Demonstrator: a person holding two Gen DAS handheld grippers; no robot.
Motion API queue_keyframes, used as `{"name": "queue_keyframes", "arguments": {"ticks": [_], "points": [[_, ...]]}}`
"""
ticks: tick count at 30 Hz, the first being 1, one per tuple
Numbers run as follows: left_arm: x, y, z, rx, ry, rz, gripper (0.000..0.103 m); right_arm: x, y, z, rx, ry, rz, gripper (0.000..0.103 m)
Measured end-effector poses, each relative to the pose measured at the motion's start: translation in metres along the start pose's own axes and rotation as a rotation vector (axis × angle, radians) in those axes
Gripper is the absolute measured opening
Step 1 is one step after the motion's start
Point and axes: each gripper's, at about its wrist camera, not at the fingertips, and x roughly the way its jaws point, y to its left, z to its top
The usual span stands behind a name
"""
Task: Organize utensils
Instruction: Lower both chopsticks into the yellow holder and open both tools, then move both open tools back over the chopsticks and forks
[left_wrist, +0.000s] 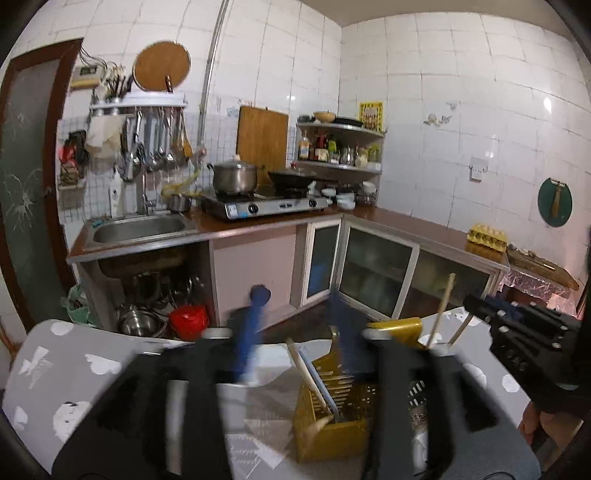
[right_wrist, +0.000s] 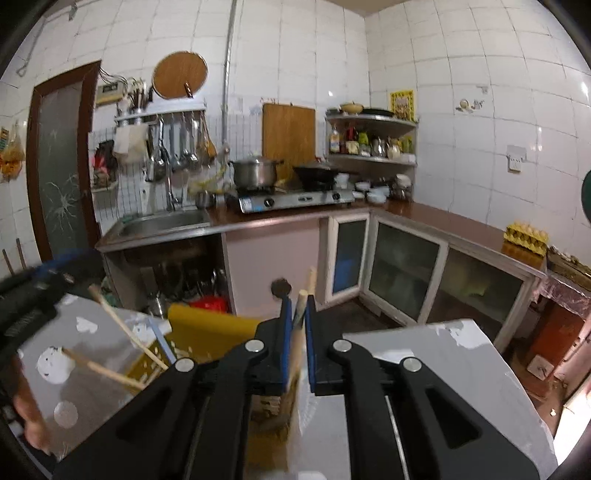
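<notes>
Left gripper (left_wrist: 295, 325): jaws wide apart, holding nothing, poised above the yellow slotted caddy (left_wrist: 334, 413) on the grey table (left_wrist: 55, 369). Caddy holds wooden chopsticks (left_wrist: 308, 373), leaning. Right gripper (right_wrist: 297, 325): clenched on one chopstick (right_wrist: 303, 306), gripped mid-shaft, tip up. Judgement: chopsticks are light, stiff and smooth, likely to pivot or slip; pinch mid-length, squarely between the pads.

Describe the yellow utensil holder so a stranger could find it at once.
Start at the grey table with white patches in the foreground, in front of the kitchen counter. The yellow utensil holder stands on it, between the left gripper's open jaws. It is the only slotted yellow plastic box there, with wooden chopsticks leaning out of it.
</notes>
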Motion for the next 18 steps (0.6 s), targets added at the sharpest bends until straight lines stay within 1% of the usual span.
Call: {"name": "queue_keyframes", "arguments": {"ticks": [1, 2, 3, 4, 5, 7, 9, 10, 14, 18], "points": [[-0.013, 0.001, 0.001, 0.006, -0.013, -0.002, 0.071, -0.009, -0.003, -0.002, 0.005, 0.009, -0.005, 0.043], [-0.024, 0.002, 0.003, 0.012, -0.024, -0.002, 0.075, -0.015, -0.003, -0.002, 0.008, 0.005, -0.011, 0.057], [-0.037, 0.005, 0.003, 0.016, -0.033, 0.005, 0.082, -0.026, -0.005, -0.006, 0.004, -0.002, -0.022, 0.061], [-0.047, 0.007, 0.001, 0.019, -0.035, 0.008, 0.087, -0.032, -0.005, -0.009, -0.006, 0.004, -0.029, 0.061], [-0.054, 0.009, 0.0, 0.02, -0.035, 0.012, 0.088, -0.039, -0.004, -0.015, -0.022, 0.017, -0.038, 0.061], [-0.076, 0.016, -0.008, 0.017, -0.04, 0.04, 0.097, -0.052, -0.004, -0.027, -0.041, 0.031, -0.049, 0.061], [-0.09, 0.022, -0.014, 0.008, -0.041, 0.054, 0.098, -0.061, -0.006, -0.039, -0.044, 0.054, -0.064, 0.061], [-0.097, 0.025, -0.02, 0.006, -0.029, 0.062, 0.098, -0.066, -0.007, -0.049, -0.031, 0.075, -0.066, 0.061], [-0.107, 0.038, -0.046, 0.009, 0.054, 0.081, 0.098, -0.069, -0.011, -0.088, -0.005, 0.169, -0.074, 0.061], [-0.107, 0.05, -0.079, -0.009, 0.123, 0.104, 0.098, -0.061, -0.013, -0.125, 0.055, 0.276, -0.08, 0.061]]}}
